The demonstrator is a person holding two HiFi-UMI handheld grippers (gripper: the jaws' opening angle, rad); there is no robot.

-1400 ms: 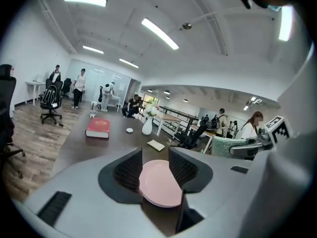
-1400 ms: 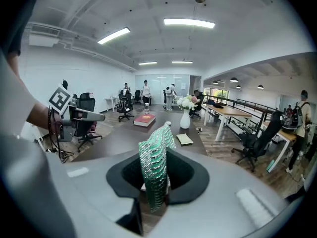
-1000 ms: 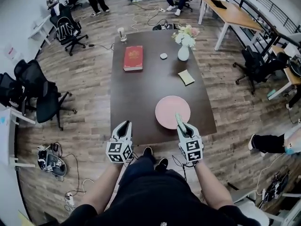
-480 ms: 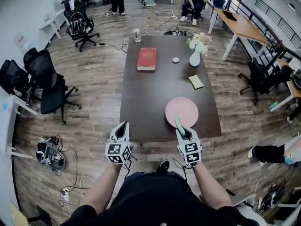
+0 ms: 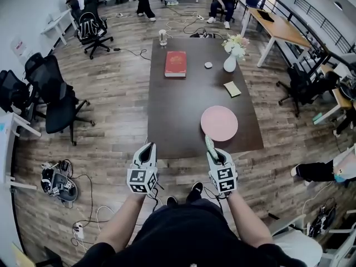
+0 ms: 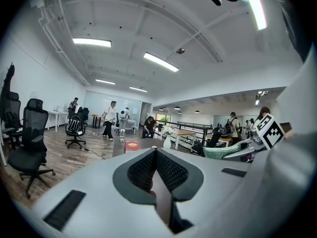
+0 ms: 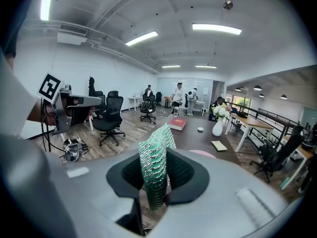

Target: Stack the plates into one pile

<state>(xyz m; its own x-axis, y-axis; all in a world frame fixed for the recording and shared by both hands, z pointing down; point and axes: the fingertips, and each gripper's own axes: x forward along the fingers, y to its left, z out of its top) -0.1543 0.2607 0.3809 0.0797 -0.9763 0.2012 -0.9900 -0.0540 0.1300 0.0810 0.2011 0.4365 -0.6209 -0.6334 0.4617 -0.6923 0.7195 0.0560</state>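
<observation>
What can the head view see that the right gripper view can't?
Only the head view shows the person's shoes, seen from above. Only the right gripper view shows the ceiling lights. Both show the dark table, the pink plate lying on it, the red book, and the green ribbed plate pinched on edge in the right hand-held gripper.

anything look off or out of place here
Nothing looks spilled or broken. One oddity: the right gripper holds a green ribbed item standing on edge in the air by the near edge of the table, while a lone pink plate lies flat near the table's near right corner.
</observation>
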